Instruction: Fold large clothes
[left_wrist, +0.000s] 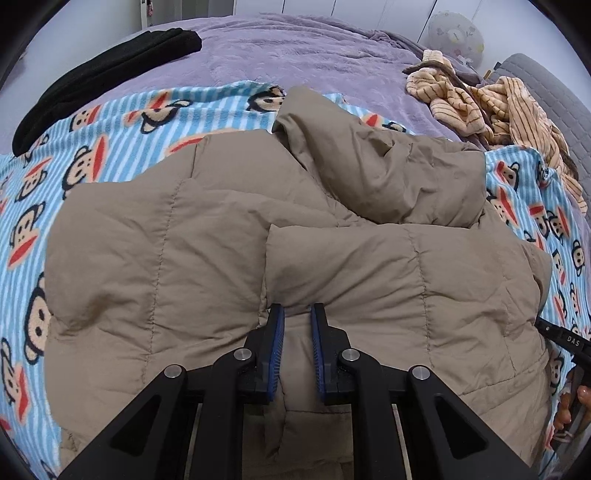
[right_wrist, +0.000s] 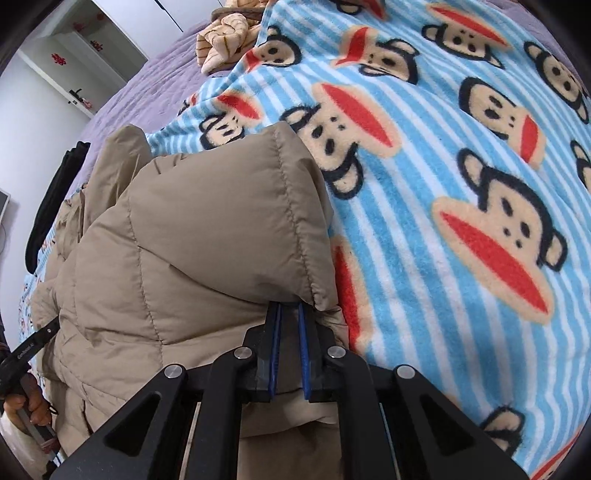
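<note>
A large tan quilted puffer jacket lies on a blue striped monkey-print blanket. My left gripper is shut on a folded edge of the jacket, with fabric bunched between its blue pads. My right gripper is shut on another padded edge of the jacket, which drapes over its fingertips and hides them. The right gripper's body shows at the right edge of the left wrist view; the left gripper's body shows at the left of the right wrist view.
The blanket covers a purple bedspread. A black garment lies at the far left. A crumpled tan striped garment lies at the far right. A round pale cushion is behind it. White cabinets stand beyond the bed.
</note>
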